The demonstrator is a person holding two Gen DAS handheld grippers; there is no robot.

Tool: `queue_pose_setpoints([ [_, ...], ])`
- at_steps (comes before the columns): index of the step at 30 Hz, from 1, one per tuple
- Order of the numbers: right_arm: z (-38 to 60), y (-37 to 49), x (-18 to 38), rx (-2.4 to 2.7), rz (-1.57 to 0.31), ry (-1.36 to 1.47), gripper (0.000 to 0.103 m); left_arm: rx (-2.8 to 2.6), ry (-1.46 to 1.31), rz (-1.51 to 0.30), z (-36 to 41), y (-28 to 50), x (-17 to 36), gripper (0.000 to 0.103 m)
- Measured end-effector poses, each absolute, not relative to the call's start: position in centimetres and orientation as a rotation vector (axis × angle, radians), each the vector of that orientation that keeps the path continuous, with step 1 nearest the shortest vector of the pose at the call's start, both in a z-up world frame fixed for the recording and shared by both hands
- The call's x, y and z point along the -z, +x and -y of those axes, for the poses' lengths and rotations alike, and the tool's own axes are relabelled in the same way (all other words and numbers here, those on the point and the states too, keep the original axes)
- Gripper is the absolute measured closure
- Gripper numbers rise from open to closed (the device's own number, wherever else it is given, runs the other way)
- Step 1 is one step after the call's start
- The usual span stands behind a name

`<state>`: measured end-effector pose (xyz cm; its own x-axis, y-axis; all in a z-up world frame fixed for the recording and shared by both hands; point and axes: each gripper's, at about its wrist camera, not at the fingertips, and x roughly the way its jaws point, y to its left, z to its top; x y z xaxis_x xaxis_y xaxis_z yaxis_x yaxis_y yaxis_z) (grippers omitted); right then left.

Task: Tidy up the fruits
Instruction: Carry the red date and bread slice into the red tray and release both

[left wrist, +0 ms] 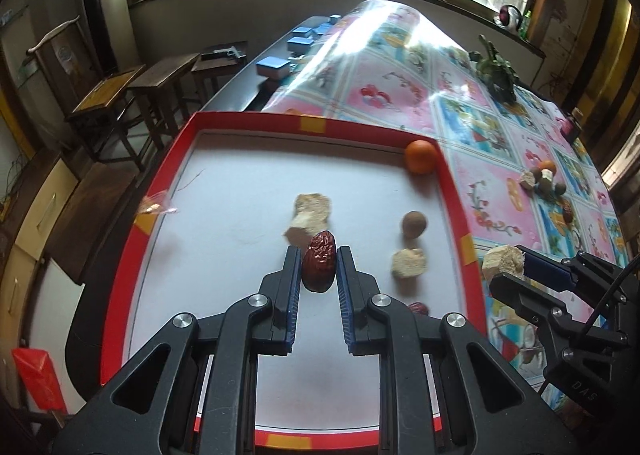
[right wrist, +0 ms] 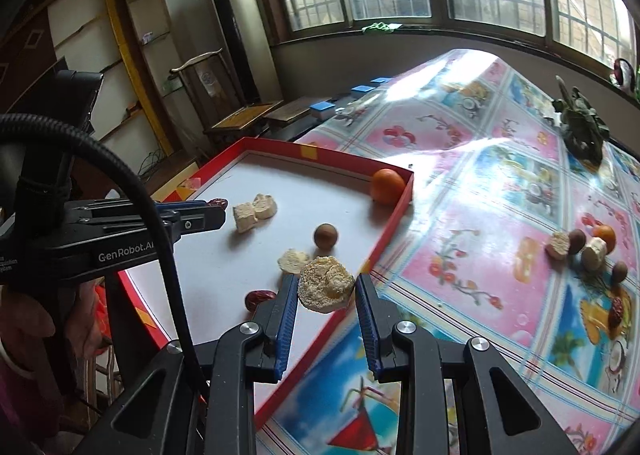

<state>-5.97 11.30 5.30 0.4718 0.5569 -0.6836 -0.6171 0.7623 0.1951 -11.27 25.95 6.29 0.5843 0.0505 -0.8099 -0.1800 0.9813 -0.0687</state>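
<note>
The left tool (left wrist: 319,255) is clenched on a red date (left wrist: 319,266) above the red-rimmed tray (left wrist: 248,119). The right tool (right wrist: 326,289) grasps a pale crumbly chunk (right wrist: 326,289) over the tray's near edge, an orange (right wrist: 387,185) in the corner beyond it

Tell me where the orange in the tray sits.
In both views the orange lies in the far right corner of the red tray, against its rim, beyond the brown round fruit.
</note>
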Motion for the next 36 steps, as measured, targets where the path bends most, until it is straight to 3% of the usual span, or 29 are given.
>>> queue_pose_setpoints([
  [36, -21.7, -2.3, -1.1, -0.873, -0.915, -0.205, 0.075, -0.222, -0.187, -0.985, -29.9, -10.0, -3.2, 0.086],
])
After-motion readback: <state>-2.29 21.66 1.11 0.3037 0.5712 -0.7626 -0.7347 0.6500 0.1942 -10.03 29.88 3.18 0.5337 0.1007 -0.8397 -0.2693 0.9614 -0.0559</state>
